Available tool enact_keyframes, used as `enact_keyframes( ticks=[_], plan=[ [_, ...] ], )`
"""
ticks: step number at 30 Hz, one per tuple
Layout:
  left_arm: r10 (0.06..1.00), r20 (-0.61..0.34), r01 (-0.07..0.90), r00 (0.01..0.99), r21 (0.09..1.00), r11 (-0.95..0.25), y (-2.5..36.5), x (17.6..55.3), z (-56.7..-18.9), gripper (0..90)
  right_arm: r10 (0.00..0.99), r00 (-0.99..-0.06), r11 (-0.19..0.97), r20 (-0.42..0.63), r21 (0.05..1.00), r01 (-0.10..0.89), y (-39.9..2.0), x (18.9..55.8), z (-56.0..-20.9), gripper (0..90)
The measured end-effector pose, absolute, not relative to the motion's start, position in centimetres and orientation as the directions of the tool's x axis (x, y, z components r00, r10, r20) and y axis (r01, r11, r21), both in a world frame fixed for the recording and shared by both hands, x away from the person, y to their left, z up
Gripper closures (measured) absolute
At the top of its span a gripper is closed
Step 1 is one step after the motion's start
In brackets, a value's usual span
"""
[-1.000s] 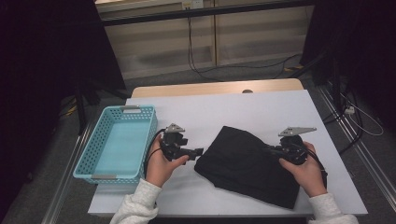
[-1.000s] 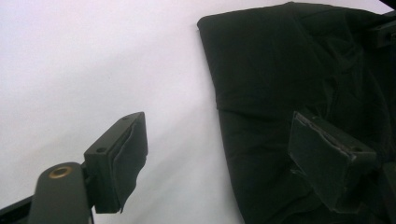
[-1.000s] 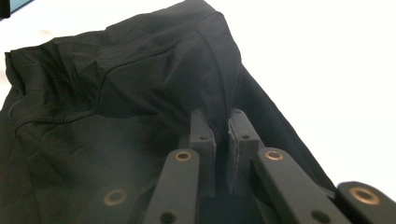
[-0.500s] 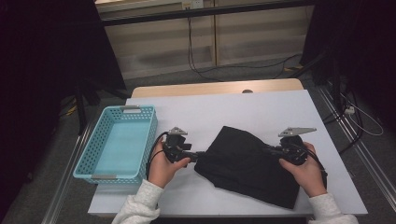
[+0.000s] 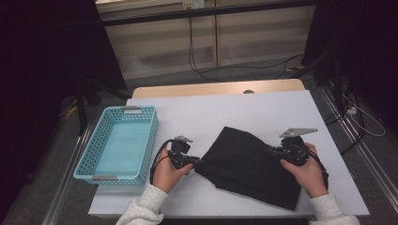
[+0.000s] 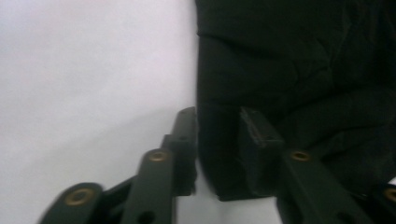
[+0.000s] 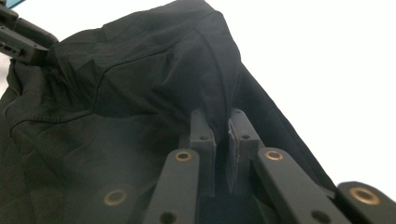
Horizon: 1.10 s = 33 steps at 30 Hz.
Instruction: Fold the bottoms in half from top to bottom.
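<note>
Left gripper [image 5: 196,161] closing, creased black cloth [image 5: 251,166]

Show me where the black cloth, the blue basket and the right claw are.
black cloth [image 5: 248,161], high view, middle of the fabric
blue basket [image 5: 97,140], high view, left wall
right claw [image 7: 222,128], right gripper view, between the fingertips pinching the cloth

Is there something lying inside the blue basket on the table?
No, in the high view the blue basket shows only its bare bottom, and the black cloth lies on the table beside it.
</note>
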<state>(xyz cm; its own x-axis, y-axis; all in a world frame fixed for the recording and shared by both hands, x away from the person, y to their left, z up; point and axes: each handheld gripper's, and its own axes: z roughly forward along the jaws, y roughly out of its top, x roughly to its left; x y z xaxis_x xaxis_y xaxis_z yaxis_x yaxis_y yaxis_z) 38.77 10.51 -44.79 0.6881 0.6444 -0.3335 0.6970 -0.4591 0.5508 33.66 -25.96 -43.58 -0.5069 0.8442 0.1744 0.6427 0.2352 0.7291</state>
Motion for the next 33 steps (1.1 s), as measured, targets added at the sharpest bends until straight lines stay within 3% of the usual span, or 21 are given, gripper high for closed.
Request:
enact_keyframes(
  ticks=[2,4,11,20,22,31,33],
  plan=[
    [0.645,-0.342,0.704,0.684,0.542,-0.459,10.6,38.6,-44.7,85.9,0.845,-0.507,0.237,0.173,0.728,0.643,-25.9,33.7,-43.6,83.3],
    [0.643,-0.347,0.706,0.682,0.541,-0.457,10.8,38.5,-44.5,89.1,0.844,-0.507,0.238,0.172,0.728,0.643,-25.8,33.6,-43.6,83.4],
    [0.644,-0.372,0.711,0.669,0.576,-0.405,12.5,38.2,-43.1,89.5,0.843,-0.509,0.239,0.174,0.727,0.644,-25.7,33.6,-43.6,83.4],
    [0.661,-0.37,0.727,0.653,0.548,-0.412,13.0,38.3,-43.5,88.5,0.837,-0.52,0.249,0.173,0.725,0.642,-25.5,33.6,-43.8,83.4],
    [0.669,-0.357,0.726,0.652,0.55,-0.413,13.2,38.3,-43.4,84.8,0.84,-0.514,0.246,0.174,0.722,0.646,-25.6,33.5,-43.7,83.4],
    [0.664,-0.304,0.679,0.683,0.598,-0.425,13.0,38.6,-43.6,49.3,0.837,-0.516,0.241,0.181,0.725,0.646,-26.0,32.9,-43.4,83.3],
    [0.663,-0.289,0.666,0.691,0.61,-0.429,13.0,38.7,-43.5,45.7,0.839,-0.514,0.241,0.179,0.725,0.645,-26.2,32.8,-43.4,83.3]
  ],
)
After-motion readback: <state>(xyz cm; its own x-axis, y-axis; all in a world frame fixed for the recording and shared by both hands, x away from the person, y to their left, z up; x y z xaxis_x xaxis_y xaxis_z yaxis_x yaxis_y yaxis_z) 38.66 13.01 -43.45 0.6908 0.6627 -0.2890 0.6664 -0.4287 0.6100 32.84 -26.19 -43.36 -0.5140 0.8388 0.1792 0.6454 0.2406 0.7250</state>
